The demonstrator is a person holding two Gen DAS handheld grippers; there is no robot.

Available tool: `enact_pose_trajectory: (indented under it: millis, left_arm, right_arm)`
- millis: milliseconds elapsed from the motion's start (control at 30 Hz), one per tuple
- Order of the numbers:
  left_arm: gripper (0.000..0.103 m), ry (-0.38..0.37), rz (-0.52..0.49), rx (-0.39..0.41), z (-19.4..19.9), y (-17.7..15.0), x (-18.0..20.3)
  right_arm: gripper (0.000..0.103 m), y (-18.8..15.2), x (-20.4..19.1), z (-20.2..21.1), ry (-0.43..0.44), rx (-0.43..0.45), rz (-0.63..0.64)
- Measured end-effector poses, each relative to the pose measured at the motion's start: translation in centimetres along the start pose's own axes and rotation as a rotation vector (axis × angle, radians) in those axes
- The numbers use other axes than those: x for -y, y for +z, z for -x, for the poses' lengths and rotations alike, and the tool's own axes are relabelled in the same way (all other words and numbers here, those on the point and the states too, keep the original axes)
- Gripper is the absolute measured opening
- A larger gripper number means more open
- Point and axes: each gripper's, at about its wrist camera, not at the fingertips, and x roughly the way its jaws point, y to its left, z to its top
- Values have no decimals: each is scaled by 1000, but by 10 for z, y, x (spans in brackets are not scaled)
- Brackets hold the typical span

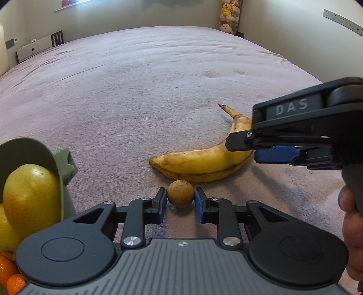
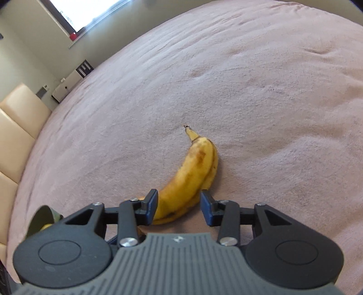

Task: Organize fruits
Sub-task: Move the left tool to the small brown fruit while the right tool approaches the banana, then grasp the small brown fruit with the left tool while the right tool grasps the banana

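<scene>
Left gripper [image 1: 180, 199] pinches the small brown fruit [image 1: 180, 193] on the bed cover [image 1: 158, 90], near its front edge. Right gripper [image 2: 179, 207] straddles the banana [image 2: 190, 179], jaws not yet touching. Bowl [image 1: 56, 158] at left already holds a mango [image 1: 29, 195] and oranges [image 1: 13, 281]. I judge two fruits left.

A big soft pink blanket [image 1: 145, 90]
Bright stuffed toys [image 1: 229, 15] pile in the far corner near white wall sockets [image 1: 342, 21].

The green bowl [image 1: 34, 149] of fruit is cut off by the left edge. The right gripper [image 1: 249, 145] hides the middle of the spotted yellow banana [image 1: 199, 163]. Far plush toys [image 1: 229, 15] are too small to identify.
</scene>
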Motion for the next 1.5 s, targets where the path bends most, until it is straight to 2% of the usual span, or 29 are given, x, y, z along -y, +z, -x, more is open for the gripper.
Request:
enact_pose_trajectory:
  millis: [133,300,467,767,1267,1500]
  left_arm:
    - [29,15,16,2,4,3,-3]
    - [29,24,21,-5,6,6,-7]
    - [29,23,19,-15,4,8,-7]
    - [29,22,14,-22,10,12,-8]
    - [29,44,0,18,51,14,-8]
    - [29,25,5,22,77,11,-6]
  right_arm:
    - [44,0,-6,-5,-21,-22,1]
    - [48,2,6,-17,-23,-36,-140]
    - [52,4,9,-26,-25,-32,-199]
    - [48,6,9,-31,-36,-28,-205]
    - [37,6,8,12,-15,8,-182]
    - [37,-3,17,43,-20,-59,-176]
